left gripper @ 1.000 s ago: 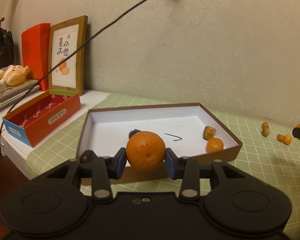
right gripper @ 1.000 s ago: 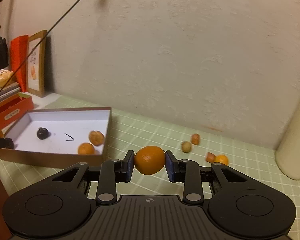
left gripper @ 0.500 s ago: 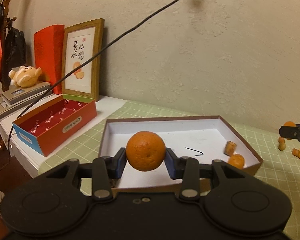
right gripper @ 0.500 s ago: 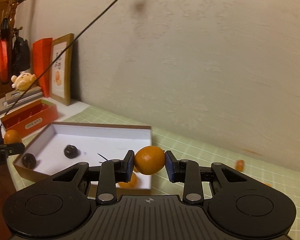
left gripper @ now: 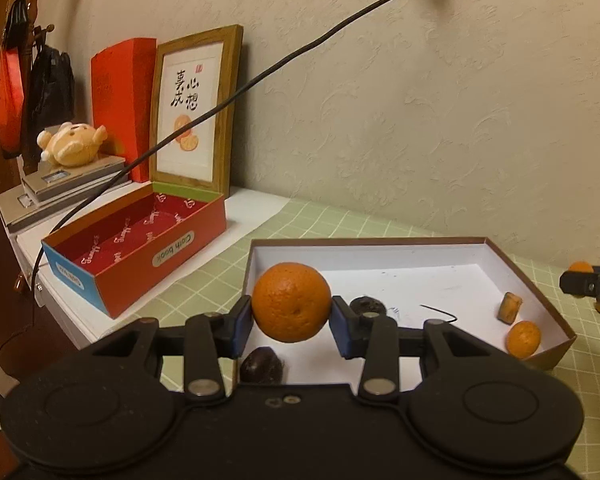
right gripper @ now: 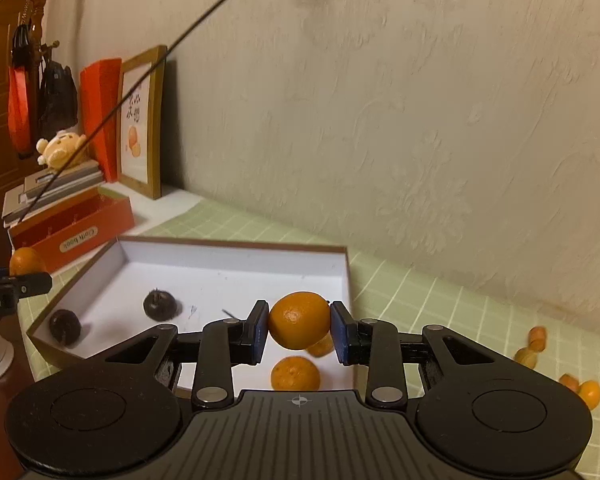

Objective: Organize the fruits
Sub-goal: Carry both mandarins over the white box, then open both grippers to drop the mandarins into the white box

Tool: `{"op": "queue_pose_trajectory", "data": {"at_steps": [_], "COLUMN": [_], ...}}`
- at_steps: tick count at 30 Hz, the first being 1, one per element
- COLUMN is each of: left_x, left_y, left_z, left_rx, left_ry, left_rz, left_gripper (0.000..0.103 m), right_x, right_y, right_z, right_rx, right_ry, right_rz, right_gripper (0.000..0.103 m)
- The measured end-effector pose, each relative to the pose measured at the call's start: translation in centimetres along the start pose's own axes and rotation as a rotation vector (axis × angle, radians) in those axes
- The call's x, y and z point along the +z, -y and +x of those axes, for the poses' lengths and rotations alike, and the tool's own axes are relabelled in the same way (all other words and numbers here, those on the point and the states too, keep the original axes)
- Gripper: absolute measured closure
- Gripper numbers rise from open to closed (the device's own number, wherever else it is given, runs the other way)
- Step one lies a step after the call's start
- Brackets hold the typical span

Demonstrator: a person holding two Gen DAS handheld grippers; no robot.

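My left gripper (left gripper: 291, 322) is shut on a large orange (left gripper: 291, 307), held over the left front corner of the brown box with a white inside (left gripper: 452, 280). My right gripper (right gripper: 299, 332) is shut on a small orange (right gripper: 299, 319), above the box's right front part (right gripper: 236, 268). In the box lie two dark fruits (right gripper: 160, 304) (right gripper: 65, 325), a small orange (right gripper: 295, 374) and a brown piece (left gripper: 510, 307). The left gripper with its orange also shows at the left edge of the right wrist view (right gripper: 24, 262).
An open red box (left gripper: 140, 240), a framed picture (left gripper: 194, 112), a red envelope and a plush toy on a scale stand at the left. Small fruits (right gripper: 580, 392) lie on the green checked cloth right of the brown box. A black cable crosses overhead.
Both grippers have moved left and forward with their oranges. The right gripper has come from the loose fruits to above the box; the left is now over the box's corner.
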State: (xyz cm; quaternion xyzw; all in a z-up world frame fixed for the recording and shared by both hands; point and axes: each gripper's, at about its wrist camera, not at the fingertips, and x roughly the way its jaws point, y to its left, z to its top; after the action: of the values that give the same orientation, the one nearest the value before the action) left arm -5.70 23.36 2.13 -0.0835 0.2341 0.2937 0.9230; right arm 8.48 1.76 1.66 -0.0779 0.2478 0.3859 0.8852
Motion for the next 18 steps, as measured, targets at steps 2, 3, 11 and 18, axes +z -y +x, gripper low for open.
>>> {"op": "queue_pose_trajectory", "data": {"at_steps": [2,3,11,18], "left_x": [0.0,0.0,-0.1,-0.3], "left_y": [-0.1,0.0,-0.2,-0.2], "left_z": [0.2,0.3,1.3,2.1], "left_rx": [0.005,0.009,0.021,0.026], "left_ry": [0.002,0.002,-0.017,-0.038], "left_rz": [-0.003,-0.004,-0.019,-0.017], "left_gripper": [0.072,0.072,0.072,0.072], "right_x": [-0.1,-0.1,0.3,0.3], "right_y": [0.0,0.0,0.2,-0.1], "right_z": [0.4,0.5,2.1,3.5], "right_rx": [0.007,0.008,0.032,0.045], "right_ry": [-0.004,-0.004,-0.018,-0.027], "right_rz": [0.006,0.006,0.022,0.024], "right_gripper": [0.070,0.070,0.070,0.070]}}
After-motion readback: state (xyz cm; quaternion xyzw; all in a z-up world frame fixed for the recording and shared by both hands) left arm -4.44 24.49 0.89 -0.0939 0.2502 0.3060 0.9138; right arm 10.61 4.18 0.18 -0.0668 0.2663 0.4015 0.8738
